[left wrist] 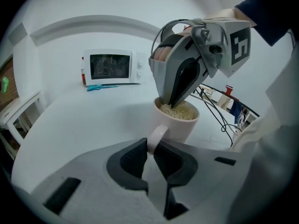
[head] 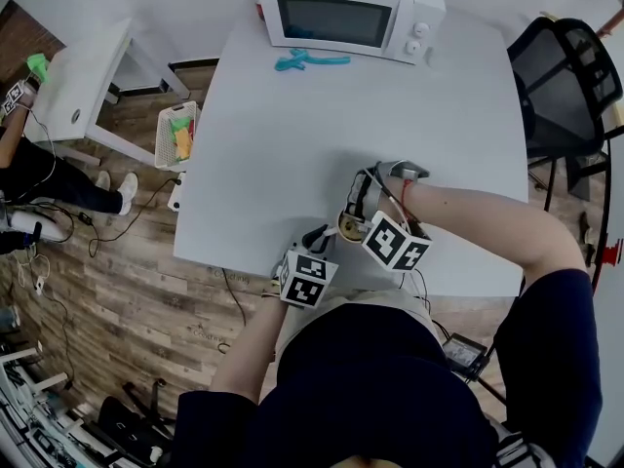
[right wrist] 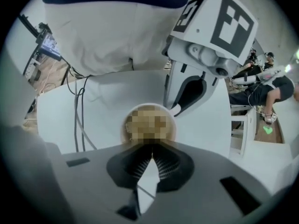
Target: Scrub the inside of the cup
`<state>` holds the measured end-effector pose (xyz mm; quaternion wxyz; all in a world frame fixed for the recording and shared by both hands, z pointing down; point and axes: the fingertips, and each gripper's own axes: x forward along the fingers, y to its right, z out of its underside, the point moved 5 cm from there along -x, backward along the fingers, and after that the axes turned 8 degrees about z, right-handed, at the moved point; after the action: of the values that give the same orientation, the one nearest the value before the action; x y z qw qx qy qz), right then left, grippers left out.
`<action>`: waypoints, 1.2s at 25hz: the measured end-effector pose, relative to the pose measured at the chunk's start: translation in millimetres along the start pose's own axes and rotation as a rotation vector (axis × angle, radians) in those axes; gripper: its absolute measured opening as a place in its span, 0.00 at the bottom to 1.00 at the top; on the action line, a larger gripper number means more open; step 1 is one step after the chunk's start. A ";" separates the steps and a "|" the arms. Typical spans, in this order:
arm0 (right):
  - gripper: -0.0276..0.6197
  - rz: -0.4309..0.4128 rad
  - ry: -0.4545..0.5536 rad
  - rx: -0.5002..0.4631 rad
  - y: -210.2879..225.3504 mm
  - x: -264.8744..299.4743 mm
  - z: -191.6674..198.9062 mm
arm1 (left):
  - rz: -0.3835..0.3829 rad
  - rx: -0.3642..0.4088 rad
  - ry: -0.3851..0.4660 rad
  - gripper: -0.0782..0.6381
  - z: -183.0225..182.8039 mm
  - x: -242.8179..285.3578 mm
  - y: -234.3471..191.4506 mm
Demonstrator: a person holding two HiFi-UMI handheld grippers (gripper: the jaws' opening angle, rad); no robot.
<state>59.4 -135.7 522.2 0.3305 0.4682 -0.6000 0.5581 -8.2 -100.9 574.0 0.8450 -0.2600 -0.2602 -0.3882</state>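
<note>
A: Left gripper (left wrist: 150,149) is pinched narrow on the handle (left wrist: 157,135). Right gripper (left wrist: 172,104) points down, jaws closed on the fibrous scrubber (left wrist: 183,111) inside the cup (left wrist: 184,126).
B: The cup stands upright on the table (left wrist: 79,120), near our edge. We clamp the handle firm, roll the right wrist and press the scrubber into the wall, not just the bottom.
A: Agreed. No levering sideways, or it likely tips.

Probably a lab or office room: white table (head: 292,144) with a microwave (head: 346,13) at its far edge, black mesh office chair (head: 565,76) at right, cables (head: 93,224) across wood-plank floor (head: 127,300), second person (head: 44,178) at a small desk (head: 88,76) left.
</note>
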 end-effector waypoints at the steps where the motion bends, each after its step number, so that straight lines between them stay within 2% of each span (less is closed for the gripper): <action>1: 0.09 0.002 -0.003 0.014 0.3 0.0 0.4 | 0.001 -0.001 0.000 0.18 -0.2 0.1 -0.3; 8: 0.09 -0.010 -0.037 0.116 1.5 1.1 2.0 | 0.017 0.001 -0.008 0.18 -1.0 0.9 -0.3; 14: 0.09 -0.060 -0.060 0.346 1.9 -5.6 1.2 | 0.040 0.011 -0.019 0.18 -1.4 1.4 -6.0; 23: 0.09 -0.077 -0.131 0.640 0.0 -40.4 1.0 | 0.081 0.060 -0.014 0.18 -6.8 5.4 -5.8; 30: 0.09 -0.057 -0.177 0.778 -1.5 -68.0 -0.9 | 0.115 0.069 -0.003 0.18 -6.1 6.6 -3.0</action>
<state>84.0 -121.6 460.3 0.0908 0.6212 -0.3569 0.6917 -5.4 -109.9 574.6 0.8740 -0.2459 -0.2592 -0.3293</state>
